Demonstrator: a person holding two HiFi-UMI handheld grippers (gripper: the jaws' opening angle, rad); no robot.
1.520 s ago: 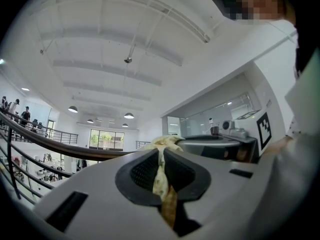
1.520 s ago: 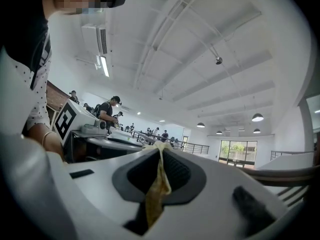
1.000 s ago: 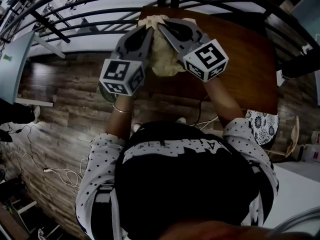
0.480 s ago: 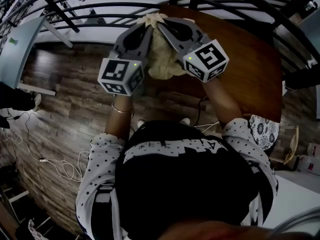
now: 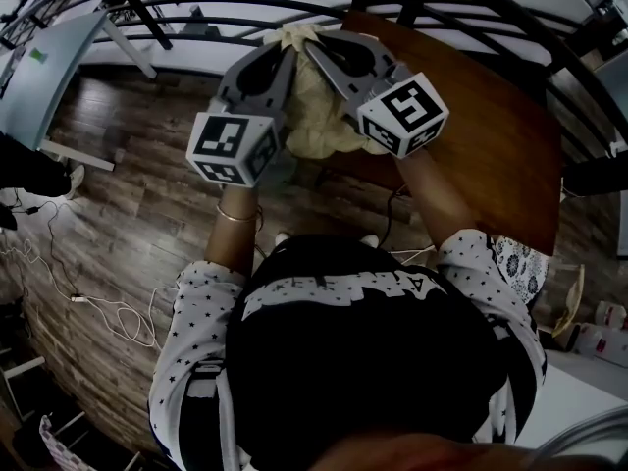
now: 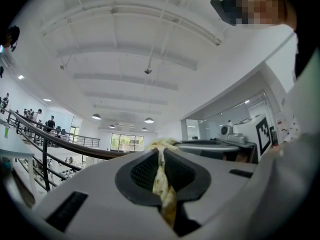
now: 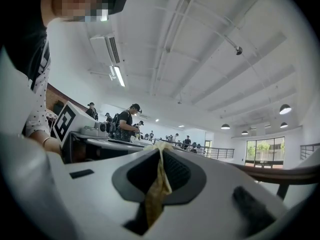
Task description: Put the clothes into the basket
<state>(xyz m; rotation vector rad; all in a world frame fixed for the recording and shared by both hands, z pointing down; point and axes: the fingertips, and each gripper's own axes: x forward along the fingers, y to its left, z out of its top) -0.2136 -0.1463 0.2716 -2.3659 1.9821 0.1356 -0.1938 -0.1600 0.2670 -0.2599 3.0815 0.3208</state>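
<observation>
Pale yellow fabric: one garment (image 5: 320, 116), bunched into a loose mass, hangs in the air from two grippers held side by side in front of the person, with their tips converging on its upper edge. The left gripper (image 5: 287, 55) has its fingers (image 6: 142, 171) closed almost together, and a thin twisted fold of the garment (image 6: 161, 181) is pinched between the ribbed pads. The right gripper (image 5: 316, 49) is closed even tighter, its fingers (image 7: 177, 171) clamping a second narrow fold of the same garment (image 7: 157, 189). From above, each gripper carries one marker cube, two in all: the left cube (image 5: 232, 148) and the right cube (image 5: 404, 114), with the cloth sagging between and below them. The hanging garment sits over the near left corner of one brown table (image 5: 491, 155), partly over the table top and partly over the dark plank floor (image 5: 128, 214); whether it touches the table cannot be told. One white cable (image 5: 108, 312) trails across the floor at the left. Curved black railing bars (image 5: 196, 18) run beyond the table. Several people (image 7: 127, 121) stand in the background of the right gripper view.
</observation>
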